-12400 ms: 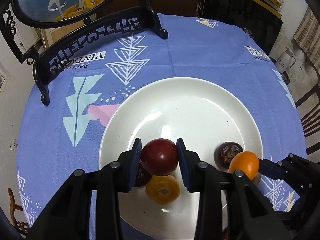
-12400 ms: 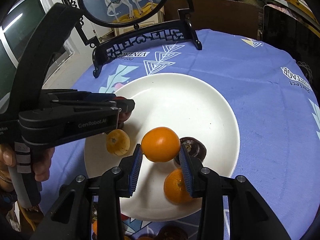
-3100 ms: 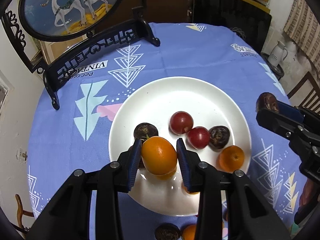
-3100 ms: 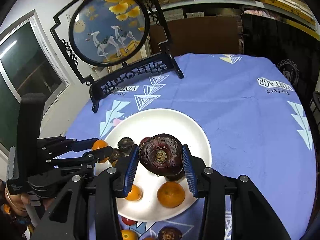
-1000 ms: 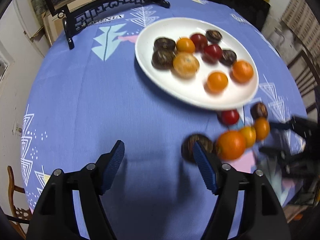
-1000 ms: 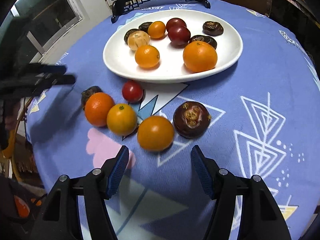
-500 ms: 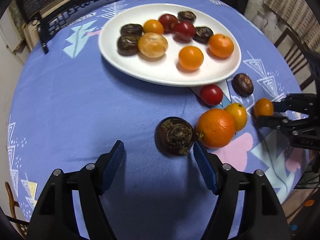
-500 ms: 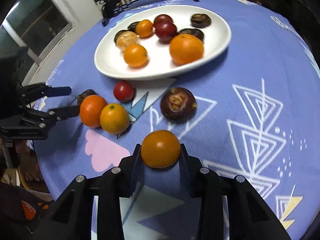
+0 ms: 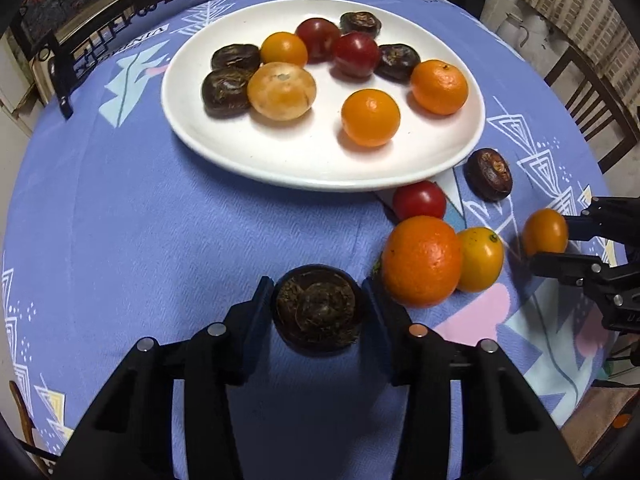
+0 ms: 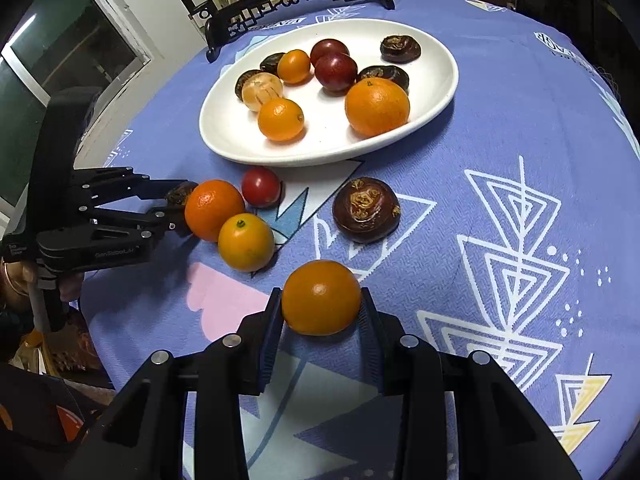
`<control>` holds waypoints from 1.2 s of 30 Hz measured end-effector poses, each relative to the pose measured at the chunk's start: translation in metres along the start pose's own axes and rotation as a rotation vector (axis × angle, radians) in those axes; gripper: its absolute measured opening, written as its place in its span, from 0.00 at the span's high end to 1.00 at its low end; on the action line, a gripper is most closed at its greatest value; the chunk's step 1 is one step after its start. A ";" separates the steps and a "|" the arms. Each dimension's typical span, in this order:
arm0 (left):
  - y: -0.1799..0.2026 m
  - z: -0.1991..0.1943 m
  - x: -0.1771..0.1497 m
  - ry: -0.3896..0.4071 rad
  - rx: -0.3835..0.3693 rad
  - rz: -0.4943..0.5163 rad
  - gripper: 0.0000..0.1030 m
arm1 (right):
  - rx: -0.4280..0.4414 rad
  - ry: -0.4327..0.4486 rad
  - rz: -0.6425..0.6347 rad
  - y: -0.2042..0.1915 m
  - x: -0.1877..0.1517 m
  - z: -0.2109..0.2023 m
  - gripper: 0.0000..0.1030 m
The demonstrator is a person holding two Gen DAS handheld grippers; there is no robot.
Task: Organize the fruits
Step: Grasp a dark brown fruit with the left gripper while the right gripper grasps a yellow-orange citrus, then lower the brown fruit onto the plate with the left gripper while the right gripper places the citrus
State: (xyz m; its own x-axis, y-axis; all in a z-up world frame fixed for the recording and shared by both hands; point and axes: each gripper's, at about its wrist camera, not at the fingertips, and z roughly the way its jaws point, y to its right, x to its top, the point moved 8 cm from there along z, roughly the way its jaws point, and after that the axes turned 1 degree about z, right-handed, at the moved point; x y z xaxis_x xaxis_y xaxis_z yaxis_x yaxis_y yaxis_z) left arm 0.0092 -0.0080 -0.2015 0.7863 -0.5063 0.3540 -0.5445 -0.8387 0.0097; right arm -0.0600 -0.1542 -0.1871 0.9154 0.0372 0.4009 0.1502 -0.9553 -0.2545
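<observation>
A white plate point(image 9: 304, 168) holds several oranges, red fruits and dark brown fruits; it also shows in the right wrist view point(image 10: 320, 148). My left gripper point(image 9: 318, 304) is shut on a dark brown fruit point(image 9: 318, 312) on the cloth. My right gripper point(image 10: 320, 312) is shut on a small orange point(image 10: 321, 298), also seen in the left wrist view point(image 9: 545, 232). Loose on the cloth lie a big orange point(image 9: 422, 266), a yellow-orange fruit point(image 9: 480, 259), a red fruit point(image 9: 419, 201) and a dark fruit point(image 9: 488, 174).
A blue patterned cloth point(image 9: 140, 220) covers the round table. A black ornamental stand point(image 9: 120, 12) stands at the far edge behind the plate. A wooden chair point(image 9: 592, 92) is at the right of the table.
My left gripper has moved forward and closed on the dark brown fruit. My right gripper still holds the small orange at about the same place.
</observation>
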 end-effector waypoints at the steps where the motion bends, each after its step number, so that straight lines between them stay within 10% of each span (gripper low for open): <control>1: -0.001 -0.002 -0.001 -0.003 0.007 -0.006 0.57 | 0.001 0.004 0.002 -0.001 0.000 -0.001 0.64; 36: 0.007 -0.047 0.015 0.056 0.069 -0.058 0.57 | 0.040 0.040 -0.009 -0.017 0.003 -0.012 0.64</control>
State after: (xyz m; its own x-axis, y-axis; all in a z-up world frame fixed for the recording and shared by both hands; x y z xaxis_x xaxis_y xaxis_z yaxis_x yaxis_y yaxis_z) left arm 0.0040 -0.0120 -0.1524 0.7975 -0.4461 0.4063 -0.4756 -0.8791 -0.0317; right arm -0.0640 -0.1416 -0.1708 0.8983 0.0336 0.4380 0.1744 -0.9424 -0.2855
